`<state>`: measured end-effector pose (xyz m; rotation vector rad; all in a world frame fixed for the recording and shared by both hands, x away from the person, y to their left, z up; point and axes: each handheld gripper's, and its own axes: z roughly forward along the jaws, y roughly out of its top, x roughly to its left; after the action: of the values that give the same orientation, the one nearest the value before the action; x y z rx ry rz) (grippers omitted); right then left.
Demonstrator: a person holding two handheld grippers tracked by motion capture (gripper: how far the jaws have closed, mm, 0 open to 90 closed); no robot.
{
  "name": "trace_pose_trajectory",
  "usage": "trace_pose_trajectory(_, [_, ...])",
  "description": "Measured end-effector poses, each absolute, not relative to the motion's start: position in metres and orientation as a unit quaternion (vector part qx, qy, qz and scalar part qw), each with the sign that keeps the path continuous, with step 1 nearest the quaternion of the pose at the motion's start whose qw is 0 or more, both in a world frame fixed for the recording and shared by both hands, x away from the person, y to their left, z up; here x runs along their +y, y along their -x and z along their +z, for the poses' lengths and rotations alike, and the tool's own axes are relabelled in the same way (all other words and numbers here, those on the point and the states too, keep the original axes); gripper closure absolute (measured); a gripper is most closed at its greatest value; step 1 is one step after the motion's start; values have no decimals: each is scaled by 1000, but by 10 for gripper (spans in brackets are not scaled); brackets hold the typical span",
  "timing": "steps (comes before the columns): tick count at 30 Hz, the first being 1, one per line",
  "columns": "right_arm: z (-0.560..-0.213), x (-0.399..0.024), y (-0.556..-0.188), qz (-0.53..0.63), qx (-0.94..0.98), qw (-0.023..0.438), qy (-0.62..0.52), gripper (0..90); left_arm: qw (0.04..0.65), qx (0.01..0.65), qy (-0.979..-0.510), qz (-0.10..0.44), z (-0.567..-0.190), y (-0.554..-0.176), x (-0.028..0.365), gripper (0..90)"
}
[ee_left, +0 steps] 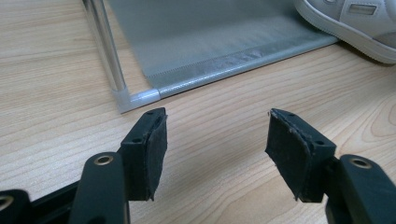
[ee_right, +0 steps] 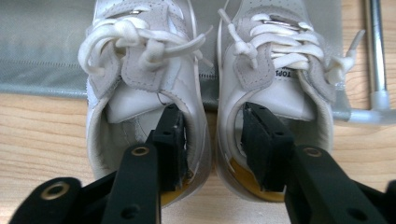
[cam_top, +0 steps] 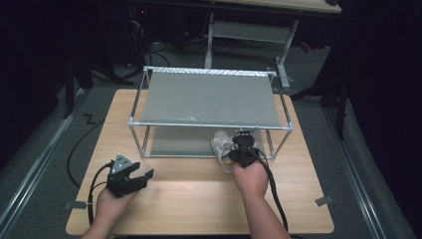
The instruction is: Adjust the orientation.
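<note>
Shoes (ee_right: pixel 210 93), a white laced pair, sit side by side at the front right corner of a two-tier rack (cam_top: pixel 209 99), toes pushed in over the rack's lower grey shelf (ee_left: pixel 210 42) and heels still out on the wooden bench (cam_top: pixel 199 194). In the right gripper view the right gripper (ee_right: pixel 212 140) reaches into them from behind: one jaw is inside the left-hand shoe (ee_right: pixel 140 93), the other inside the right-hand shoe (ee_right: pixel 280 84), so the two inner collar walls lie between the pads. The jaws are closed in on those walls, gripping both shoes together. In the high view the right hand (cam_top: pixel 251 177) holds this gripper (cam_top: pixel 243 149) right at the rack's front edge, with one shoe (cam_top: pixel 222 147) showing pale beside it.

The left gripper (cam_top: pixel 130 178) rests low over the bench near the front left, well apart from the rack, held in the left hand (cam_top: pixel 112 201). Its jaws stand wide apart with nothing between them; its own view shows bare wood in the gap (ee_left: pixel 215 135), the rack's front left metal post (ee_left: pixel 105 46) beyond, and a shoe sole (ee_left: pixel 355 28) at the upper right.

Nothing lies on the rack's upper grey shelf (cam_top: pixel 209 97). The bench stands on grey carpet (cam_top: pixel 45 149); the room behind is dark, with another table's frame (cam_top: pixel 249 35) and cables on the floor.
</note>
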<state>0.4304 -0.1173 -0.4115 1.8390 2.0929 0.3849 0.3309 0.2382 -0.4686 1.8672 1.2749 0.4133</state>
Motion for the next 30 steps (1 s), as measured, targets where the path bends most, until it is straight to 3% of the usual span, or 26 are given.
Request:
trace_pose_trajectory(6, [-409, -116, -426, 127, 737, 168, -642, 606, 406, 507, -742, 165, -469, -330, 238, 385])
trace_pose_trajectory(14, [-401, -126, -426, 126, 732, 138, -655, 608, 404, 509, -742, 165, -471, -331, 238, 385])
trace_pose_trajectory(19, [-389, -128, -418, 146, 744, 164, -630, 594, 406, 504, -744, 168, -470, -330, 236, 386])
trace_pose_trajectory(25, [-381, -146, -388, 217, 751, 170, -600, 580, 415, 489, -750, 162, -467, -327, 230, 381])
trace_pose_trajectory(30, [-395, -184, -353, 273, 746, 169, -584, 564, 429, 468, -756, 162, -464, -321, 212, 363])
